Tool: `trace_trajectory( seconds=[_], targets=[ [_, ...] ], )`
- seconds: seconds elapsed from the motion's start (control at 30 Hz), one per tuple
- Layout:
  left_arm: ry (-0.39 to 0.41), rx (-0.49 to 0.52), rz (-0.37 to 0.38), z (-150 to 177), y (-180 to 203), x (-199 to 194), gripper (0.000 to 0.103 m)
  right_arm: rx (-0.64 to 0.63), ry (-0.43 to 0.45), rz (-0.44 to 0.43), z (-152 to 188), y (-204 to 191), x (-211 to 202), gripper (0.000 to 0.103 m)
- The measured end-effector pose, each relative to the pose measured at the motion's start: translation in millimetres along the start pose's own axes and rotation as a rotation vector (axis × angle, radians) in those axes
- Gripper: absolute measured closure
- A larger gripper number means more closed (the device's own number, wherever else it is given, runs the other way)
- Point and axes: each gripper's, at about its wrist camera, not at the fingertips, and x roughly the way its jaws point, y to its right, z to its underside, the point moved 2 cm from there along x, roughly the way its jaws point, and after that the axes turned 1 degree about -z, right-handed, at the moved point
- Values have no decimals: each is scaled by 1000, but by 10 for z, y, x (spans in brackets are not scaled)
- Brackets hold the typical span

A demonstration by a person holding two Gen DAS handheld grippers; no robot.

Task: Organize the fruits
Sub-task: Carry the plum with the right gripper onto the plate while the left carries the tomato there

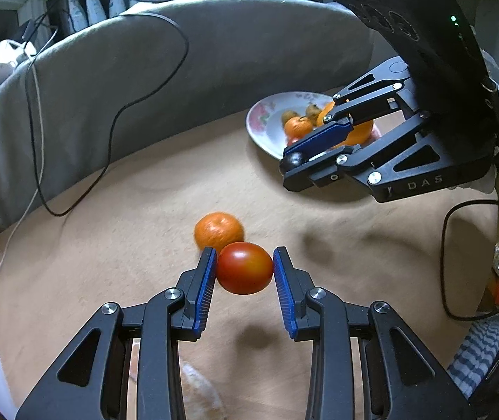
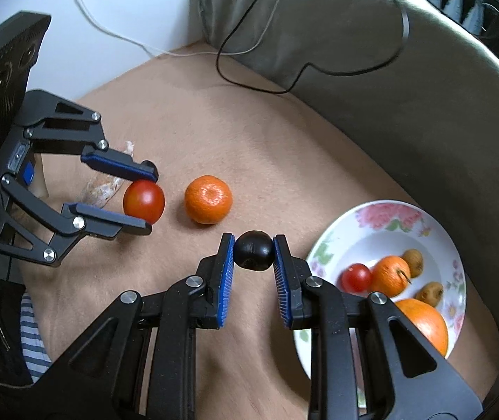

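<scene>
My left gripper (image 1: 244, 267) is shut on a red tomato (image 1: 244, 268), held above the tan surface; the right wrist view shows that left gripper (image 2: 149, 199) and its tomato (image 2: 143, 200) too. A mandarin (image 1: 218, 231) (image 2: 208, 198) lies on the surface just beyond it. My right gripper (image 2: 253, 250) is shut on a small black round fruit (image 2: 253, 250); in the left wrist view the right gripper (image 1: 296, 157) holds the black fruit (image 1: 293, 161) in front of the flowered plate (image 1: 267, 115). The plate (image 2: 372, 224) holds a small tomato (image 2: 355, 277), oranges (image 2: 390, 275) and small brown fruits.
A grey cushion (image 1: 144, 80) runs along the far edge with a black cable (image 1: 109, 140) and a white cable (image 1: 35, 112) draped over it. A clear plastic bag (image 2: 104, 185) lies behind the left gripper. Striped cloth (image 1: 477, 353) and clutter sit at the right edge.
</scene>
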Motion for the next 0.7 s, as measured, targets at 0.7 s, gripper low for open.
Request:
trace_trajectory(
  seconds=[0.7],
  targets=[
    [83, 15, 71, -480, 376, 180, 71, 176, 84, 101, 201, 663, -439, 80]
  ],
)
